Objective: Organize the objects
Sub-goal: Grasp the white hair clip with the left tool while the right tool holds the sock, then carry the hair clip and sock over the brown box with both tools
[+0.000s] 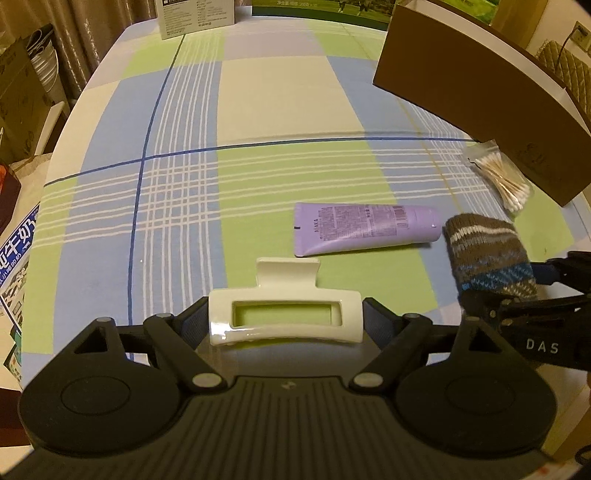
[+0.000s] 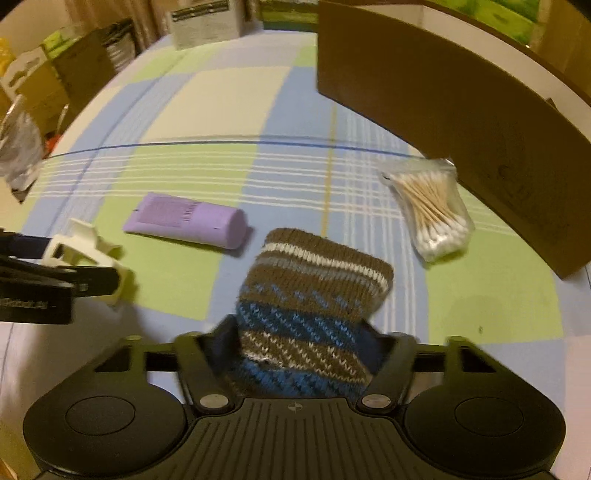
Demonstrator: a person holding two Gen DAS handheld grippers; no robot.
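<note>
Left wrist view: a worktop [image 1: 258, 110] covered with a checked cloth of green, blue and cream is seen.
Left gripper [image 1: 284, 317]: its fingers are closed on a white hair claw clip [image 1: 284, 314], which is held by its two ends just above the cloth.
Purple tube [image 1: 365, 229]: it is laid flat on a green square just beyond the clip, with its cap end turned to the right.
Knitted sock [image 1: 487, 254]: it is held up at the right edge by the right gripper [image 1: 535, 284], with its cuff near the tube's cap.
Cotton swabs [image 1: 502, 181]: a clear bag of them is laid against the foot of a brown box [image 1: 480, 99] at the far right.
Surroundings: a white printed carton [image 1: 195, 16] is stood at the far edge; more boxes are seen beyond the left edge.

Right wrist view: the same worktop [image 2: 221, 99] is seen from the right side.
Right gripper [image 2: 303, 354]: its fingers are closed on the brown, blue and white knitted sock [image 2: 314, 295], which hides part of the cloth ahead.
Cotton swabs [image 2: 432, 210]: the bag is laid to the right of the sock, beside the brown box [image 2: 461, 110].
Purple tube [image 2: 188, 221]: it is laid to the left of the sock, apart from it.
Left gripper [image 2: 70, 266]: it is seen at the left edge with the white hair claw clip [image 2: 85, 251] held.
</note>
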